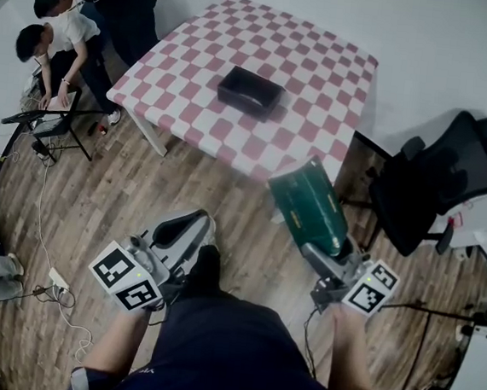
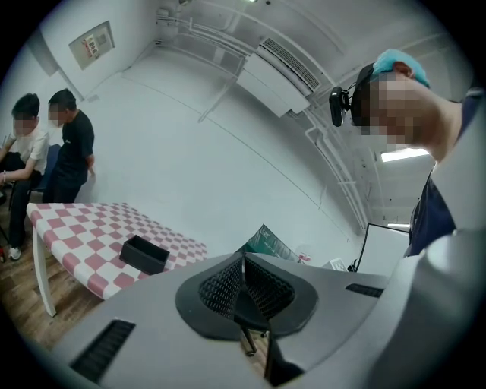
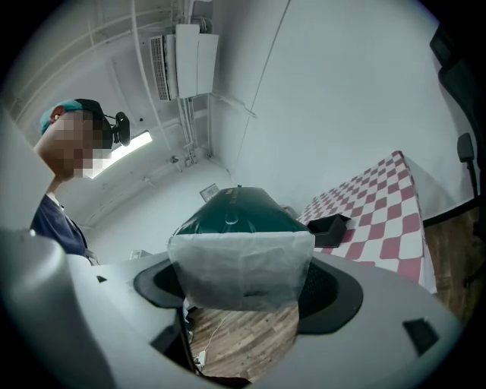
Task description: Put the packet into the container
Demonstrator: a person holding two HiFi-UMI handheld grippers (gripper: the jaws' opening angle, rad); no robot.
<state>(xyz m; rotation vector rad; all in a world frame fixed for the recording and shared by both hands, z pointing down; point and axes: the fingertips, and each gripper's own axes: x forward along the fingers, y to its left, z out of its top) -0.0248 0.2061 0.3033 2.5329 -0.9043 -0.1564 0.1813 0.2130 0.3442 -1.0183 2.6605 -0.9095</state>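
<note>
My right gripper [image 1: 315, 255] is shut on a dark green packet [image 1: 307, 205] by its white sealed edge [image 3: 240, 270]; the packet's green body [image 3: 237, 214] juts out ahead of the jaws. It hangs over the wooden floor, short of the table's near edge. The container, a black open tray [image 1: 250, 92], sits near the middle of the red-and-white checked table [image 1: 316, 68]. It also shows as a black tray [image 2: 144, 254] on the table and as a small black tray [image 3: 329, 228] beyond the packet. My left gripper [image 1: 191, 228] is shut and holds nothing, low over the floor.
A black office chair [image 1: 438, 179] stands right of the table. Two people [image 1: 81, 11] sit at the table's far left by a stand with a laptop [image 1: 52, 113]. Cables and a power strip [image 1: 57, 282] lie on the floor at left.
</note>
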